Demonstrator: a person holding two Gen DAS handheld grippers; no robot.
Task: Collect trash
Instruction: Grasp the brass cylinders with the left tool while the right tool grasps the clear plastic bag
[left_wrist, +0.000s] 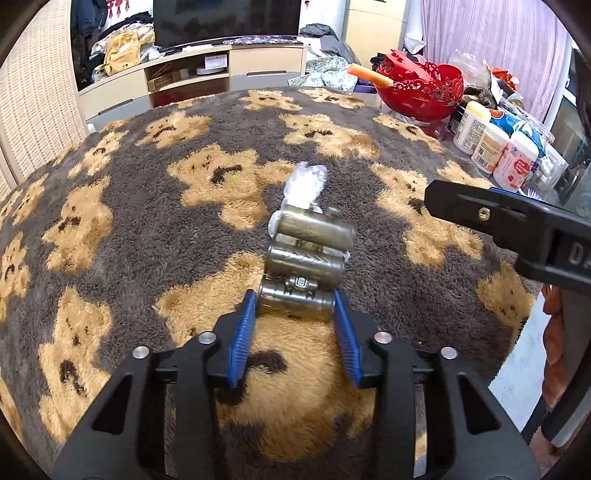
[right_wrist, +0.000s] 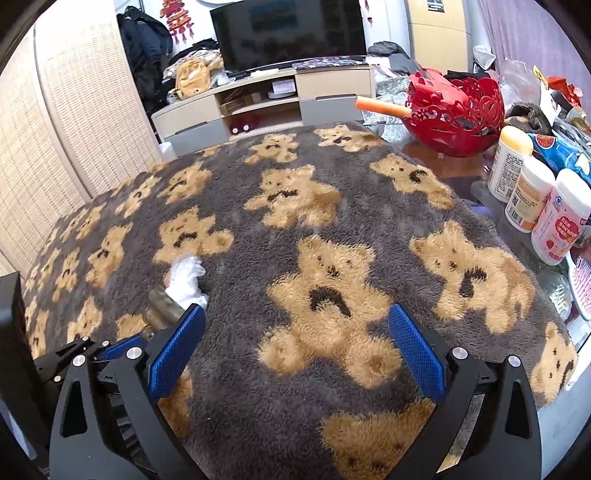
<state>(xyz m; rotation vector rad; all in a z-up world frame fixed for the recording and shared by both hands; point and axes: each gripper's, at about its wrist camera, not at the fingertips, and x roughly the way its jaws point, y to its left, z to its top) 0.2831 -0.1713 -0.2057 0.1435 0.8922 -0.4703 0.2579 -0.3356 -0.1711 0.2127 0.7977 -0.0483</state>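
Right now everything turns on how the strip of cans lies against the left tool: three dull metal cylinders wrapped together in clear film, stacked one behind another on the bear-print blanket over the surface, each lying crosswise, so the row runs straight away from the left tool along the line it points. The nearest cylinder sits squarely between the two blue pads, its flat ends facing them, and the pads look to be touching or very nearly touching those ends; I take this for a grip just closing on the near can, though I cannot swear the pads are pressing yet. A crumpled bit of white plastic hangs off the far end of the strip, past the third cylinder. The right tool stands wide apart with only blanket between its pads, holding nothing, and from its own view the strip and the white wad lie off to its left, beyond its left pad. So the left hand is plainly the nearer one and already lined up; the right would have to cross over. With only the near end held, the rest of the strip may well droop or swing on lifting
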